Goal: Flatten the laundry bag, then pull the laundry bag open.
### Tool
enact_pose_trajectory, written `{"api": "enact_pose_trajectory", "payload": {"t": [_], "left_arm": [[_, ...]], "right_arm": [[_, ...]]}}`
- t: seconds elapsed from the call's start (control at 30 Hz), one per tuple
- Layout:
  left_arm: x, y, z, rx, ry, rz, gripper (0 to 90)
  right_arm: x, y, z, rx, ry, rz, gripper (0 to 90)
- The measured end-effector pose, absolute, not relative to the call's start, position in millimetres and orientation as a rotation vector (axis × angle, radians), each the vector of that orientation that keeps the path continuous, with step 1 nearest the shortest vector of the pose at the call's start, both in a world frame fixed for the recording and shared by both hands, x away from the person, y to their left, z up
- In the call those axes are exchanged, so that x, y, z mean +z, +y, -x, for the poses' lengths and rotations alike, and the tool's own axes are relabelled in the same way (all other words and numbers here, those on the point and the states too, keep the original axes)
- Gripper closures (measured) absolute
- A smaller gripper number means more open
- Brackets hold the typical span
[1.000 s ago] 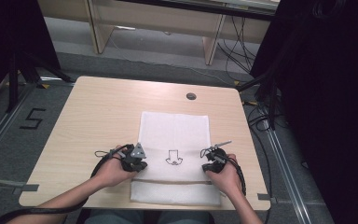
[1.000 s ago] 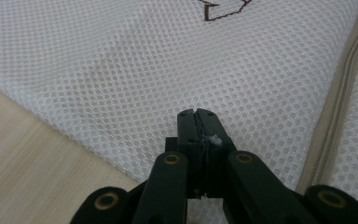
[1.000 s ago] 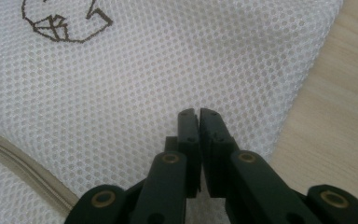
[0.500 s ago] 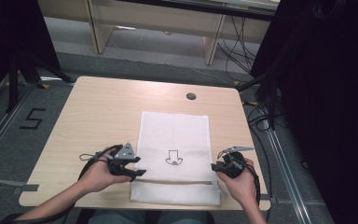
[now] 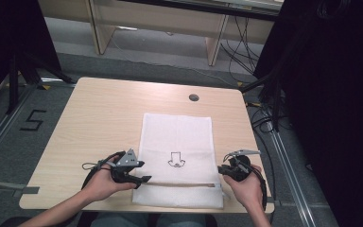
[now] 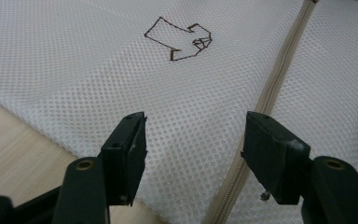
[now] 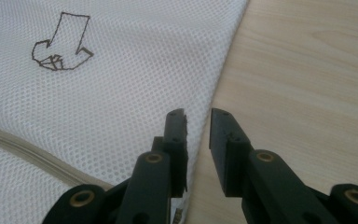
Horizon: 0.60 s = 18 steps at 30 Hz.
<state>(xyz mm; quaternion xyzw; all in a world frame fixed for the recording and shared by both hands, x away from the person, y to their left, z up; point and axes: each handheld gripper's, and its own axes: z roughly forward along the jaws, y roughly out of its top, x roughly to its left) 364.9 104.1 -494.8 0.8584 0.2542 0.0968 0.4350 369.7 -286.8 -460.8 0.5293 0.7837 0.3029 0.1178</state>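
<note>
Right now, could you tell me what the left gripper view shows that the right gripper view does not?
The left gripper view has its jaws wide apart over the mesh bag, with the beige zipper running up between two mesh panels. The right gripper view has its jaws nearly closed at the bag's edge, beside a broad stretch of bare wooden table. Both show the white mesh, the drawn arrow mark and the zipper.

White mesh laundry bag with beige zipper, arrow mark, flat on table's near half
</note>
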Motion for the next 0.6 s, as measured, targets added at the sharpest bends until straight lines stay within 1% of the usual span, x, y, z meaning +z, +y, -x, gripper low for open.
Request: {"api": "enact_pose_trajectory", "payload": {"t": [0.03,0.13,0.2,0.23,0.27,0.3,0.47,0.5,0.6], "left_arm": [[-494.8,105.6,-366.0,0.257,0.611,-2.146,39.4],[-494.5,106.0,-366.0,0.24,0.632,-2.132,40.5],[-494.9,105.2,-366.4,0.239,0.632,-2.127,42.6],[-494.4,105.0,-366.6,0.228,0.611,-2.131,42.6],[-495.1,103.7,-365.6,0.233,0.628,-2.13,43.1],[-495.4,102.7,-366.1,0.232,0.608,-2.129,43.7],[-496.0,97.9,-363.9,0.233,0.597,-2.116,44.5],[-495.1,97.8,-363.4,0.23,0.587,-2.129,44.6],[-495.6,98.7,-363.0,0.238,0.553,-2.146,45.0]], "right_arm": [[-459.1,-285.0,-367.4,0.875,2.293,-1.611,76.3],[-462.3,-289.9,-369.7,0.859,2.294,-1.556,74.2],[-460.7,-290.3,-369.0,0.837,2.316,-1.556,81.3],[-460.7,-290.3,-369.0,0.837,2.316,-1.556,81.3],[-459.1,-289.5,-367.7,0.854,2.33,-1.561,85.1],[-457.6,-289.4,-366.8,0.81,2.329,-1.558,90.0],[-456.2,-284.9,-361.4,0.769,2.304,-1.604,90.0],[-455.7,-286.5,-361.2,0.755,2.348,-1.574,90.0],[-454.7,-282.7,-358.8,0.712,2.398,-1.618,90.0]]}}
